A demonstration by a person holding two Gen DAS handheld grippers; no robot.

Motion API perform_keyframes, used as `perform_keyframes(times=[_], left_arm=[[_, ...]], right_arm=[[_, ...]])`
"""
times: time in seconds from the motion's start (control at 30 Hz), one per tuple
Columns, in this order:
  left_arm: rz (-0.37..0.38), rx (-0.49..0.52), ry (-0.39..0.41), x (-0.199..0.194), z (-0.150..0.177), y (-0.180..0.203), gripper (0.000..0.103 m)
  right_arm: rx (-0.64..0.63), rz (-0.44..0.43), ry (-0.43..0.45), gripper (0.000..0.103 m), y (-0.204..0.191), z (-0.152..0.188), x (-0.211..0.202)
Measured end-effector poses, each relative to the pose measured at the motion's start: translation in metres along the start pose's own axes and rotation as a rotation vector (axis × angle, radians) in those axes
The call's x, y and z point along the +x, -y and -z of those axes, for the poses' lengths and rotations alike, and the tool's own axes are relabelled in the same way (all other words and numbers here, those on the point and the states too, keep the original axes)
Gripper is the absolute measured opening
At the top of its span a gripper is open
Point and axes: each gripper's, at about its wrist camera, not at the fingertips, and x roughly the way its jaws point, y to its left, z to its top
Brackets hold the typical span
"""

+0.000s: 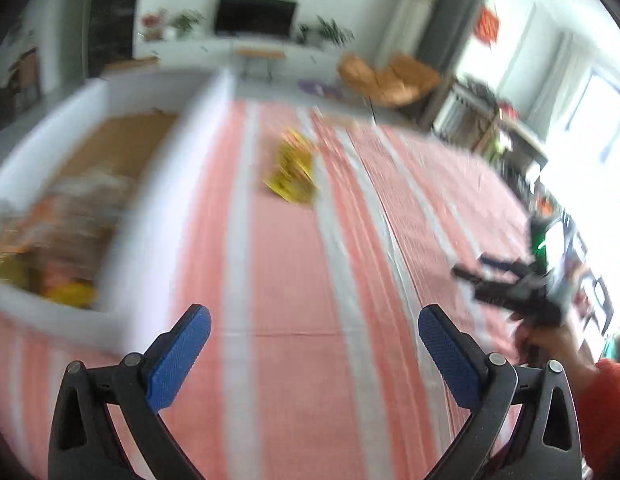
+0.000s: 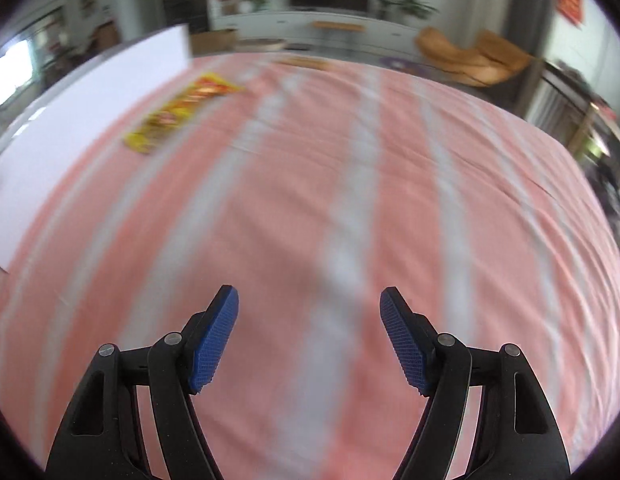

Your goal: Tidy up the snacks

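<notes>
Pink striped tablecloth (image 2: pixel 310 208), white box (image 1: pixel 158 216) holding blurred snack packets (image 1: pixel 58 240), left tool (image 1: pixel 313 332) and right tool (image 2: pixel 310 316) both empty, jaws apart

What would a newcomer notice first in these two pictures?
The pink cloth with pale stripes fills both views. One yellow snack packet lies alone on it, to the right of the white box, which already holds blurred snacks. The left gripper and the right gripper stand open above the cloth, with nothing between their blue pads.
</notes>
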Motion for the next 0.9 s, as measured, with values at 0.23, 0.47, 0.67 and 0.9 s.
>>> perform_keyframes(times=[0.23,0.47,0.67,0.9], left_arm=[[-0.13,0.064,-0.074,0.106,-0.006,0.041,0.103],[-0.213,0.121,-0.054,0.142,-0.002,0.037,0.103],[-0.213,0.11,-0.042,0.14,0.0,0.035,0.103],[-0.214,0.11,-0.043,0.14,0.0,0.035,0.103]], right_arm=[[0.134,0.046,0.041,0.08,0.048,0.029,-0.006],[0.154,0.073,0.031,0.087,0.047,0.023,0.002],[0.166,0.078,0.028,0.088,0.047,0.022,0.008],[0.166,0.077,0.028,0.088,0.047,0.021,0.009]])
